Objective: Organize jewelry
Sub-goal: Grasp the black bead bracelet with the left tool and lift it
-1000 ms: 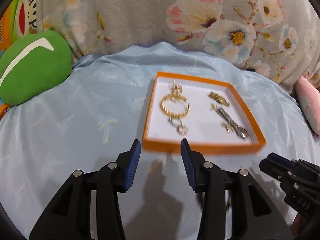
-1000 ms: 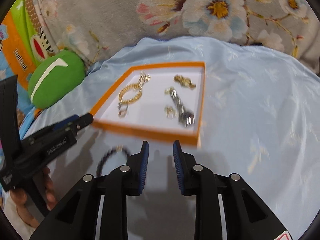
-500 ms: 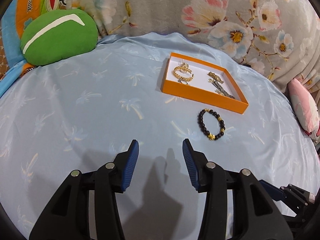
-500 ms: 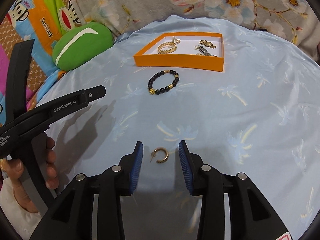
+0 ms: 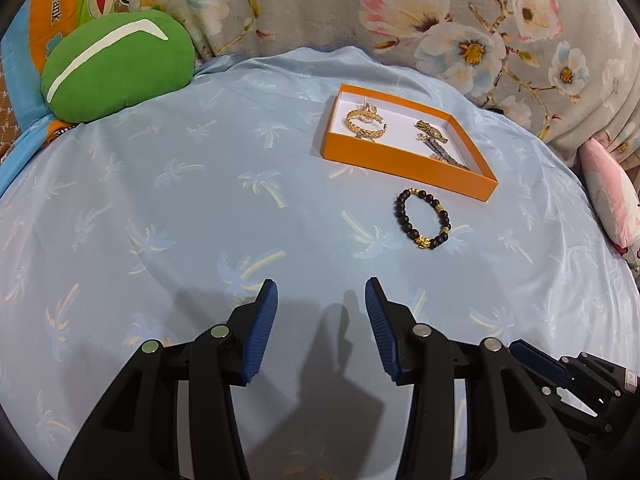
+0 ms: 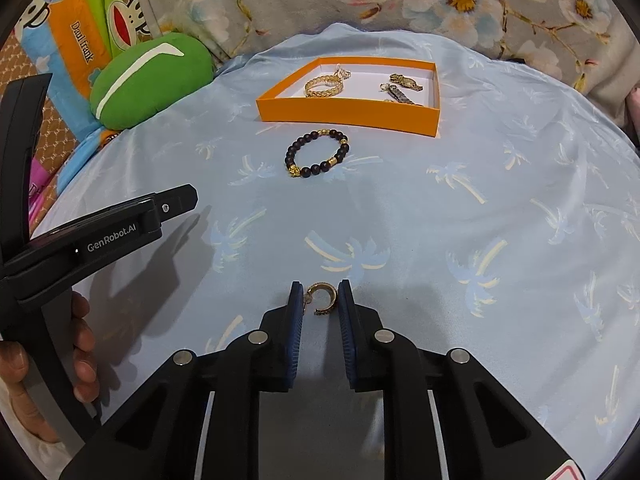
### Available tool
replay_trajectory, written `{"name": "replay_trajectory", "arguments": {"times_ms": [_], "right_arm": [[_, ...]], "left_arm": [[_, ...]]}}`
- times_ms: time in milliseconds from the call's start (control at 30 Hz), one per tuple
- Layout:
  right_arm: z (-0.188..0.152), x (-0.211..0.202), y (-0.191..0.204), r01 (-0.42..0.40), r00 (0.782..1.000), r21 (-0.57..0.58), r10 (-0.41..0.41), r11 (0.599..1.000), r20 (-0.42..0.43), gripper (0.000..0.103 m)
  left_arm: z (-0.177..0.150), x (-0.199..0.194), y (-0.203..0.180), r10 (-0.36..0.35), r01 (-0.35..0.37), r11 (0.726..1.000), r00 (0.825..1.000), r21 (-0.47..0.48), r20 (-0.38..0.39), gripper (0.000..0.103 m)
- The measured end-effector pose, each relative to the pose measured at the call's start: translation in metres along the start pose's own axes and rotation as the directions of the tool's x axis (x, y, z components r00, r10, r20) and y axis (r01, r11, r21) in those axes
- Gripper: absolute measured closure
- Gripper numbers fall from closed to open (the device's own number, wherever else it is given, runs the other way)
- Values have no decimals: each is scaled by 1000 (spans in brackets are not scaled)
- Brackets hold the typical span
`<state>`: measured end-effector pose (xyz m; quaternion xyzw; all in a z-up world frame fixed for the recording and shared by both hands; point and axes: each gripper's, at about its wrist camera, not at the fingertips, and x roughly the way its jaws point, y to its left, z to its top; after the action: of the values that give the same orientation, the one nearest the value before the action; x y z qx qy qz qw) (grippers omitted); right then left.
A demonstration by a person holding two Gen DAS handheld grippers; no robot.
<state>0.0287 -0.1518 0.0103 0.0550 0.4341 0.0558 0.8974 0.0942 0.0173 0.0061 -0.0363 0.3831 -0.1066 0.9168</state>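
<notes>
Left wrist view: we hold the left gripper [image 5: 320, 300] low over the pale blue bedspread [image 5: 160, 208], its jaws partly open with only cloth and shadow between them; it seems parked while the other hand works. Ahead and to the right lies a black bead bracelet [image 5: 423, 219], just in front of the near wall of the orange tray [image 5: 404, 164], which sits toward the far side of the bedspread beside a green cushion [image 5: 116, 64]. Gold pieces already rest in the tray, so we judge the bracelet and one more item are left to sort.

Right wrist view: our right gripper [image 6: 320, 300] has just been closing, and its jaws now stand narrow around a small gold hoop earring [image 6: 321, 299] lying on the bedspread near its front edge. The left pad touches the hoop; the right pad looks pressed against it too, so we read this as a pinch ready for lifting. The bracelet and tray lie well beyond. A hand [image 6: 82, 360] grips the left tool's handle at the frame's left edge.
</notes>
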Motion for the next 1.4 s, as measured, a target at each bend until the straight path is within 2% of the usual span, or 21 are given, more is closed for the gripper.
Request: {"name": "replay_trajectory", "arguments": {"times_ms": [233, 300, 333, 367, 433, 633, 800, 900, 967, 1000, 1033, 1067, 1200, 1267, 1400], "right_arm": [[3, -7, -23, 12, 999, 71, -15, 997, 35, 87], [5, -7, -31, 21, 999, 86, -24, 996, 36, 87], [5, -6, -35, 22, 999, 96, -25, 995, 36, 87], [6, -6, -39, 21, 999, 104, -24, 994, 35, 87], [7, -5, -45, 15, 999, 121, -19, 993, 34, 87], [7, -2, -52, -15, 1000, 148, 12, 989, 25, 87], [8, 1, -52, -25, 1000, 150, 22, 988, 16, 87], [7, 1, -52, -27, 1000, 150, 25, 988, 16, 87], [7, 1, -51, -27, 1000, 149, 25, 988, 15, 87], [7, 1, -52, -28, 1000, 149, 26, 988, 15, 87], [7, 0, -52, -28, 1000, 150, 26, 988, 16, 87], [7, 0, -52, -27, 1000, 151, 25, 988, 17, 87], [7, 0, -52, -27, 1000, 150, 24, 988, 18, 87], [8, -1, -51, -25, 999, 149, 21, 989, 27, 87], [14, -5, -52, -8, 999, 137, 1, 991, 49, 87]], "left_arm": [[7, 12, -22, 15, -12, 997, 999, 82, -29, 57], [15, 16, -35, -4, 7, 995, 1000, 102, -26, 46], [20, 19, -44, -9, 11, 993, 1000, 115, -18, 36], [25, 23, -52, -7, 8, 991, 1000, 130, -9, 33], [31, 32, -66, -1, 3, 987, 1000, 160, -11, 33], [44, 77, -89, 25, -4, 983, 994, 186, -110, 33], [47, 82, -94, 41, -19, 980, 993, 198, -108, 34], [47, 80, -95, 34, -13, 979, 994, 203, -101, 47], [47, 79, -94, 28, -9, 979, 995, 202, -95, 65], [47, 78, -94, 23, -4, 980, 995, 201, -93, 71], [47, 78, -93, 15, 4, 980, 996, 200, -92, 82], [47, 77, -93, 9, 10, 980, 996, 200, -92, 87], [46, 73, -96, -3, 20, 977, 997, 212, -82, 90], [47, 68, -98, 2, 12, 974, 998, 225, -63, 103], [51, 56, -99, -23, 35, 974, 998, 222, -57, 103]]}}
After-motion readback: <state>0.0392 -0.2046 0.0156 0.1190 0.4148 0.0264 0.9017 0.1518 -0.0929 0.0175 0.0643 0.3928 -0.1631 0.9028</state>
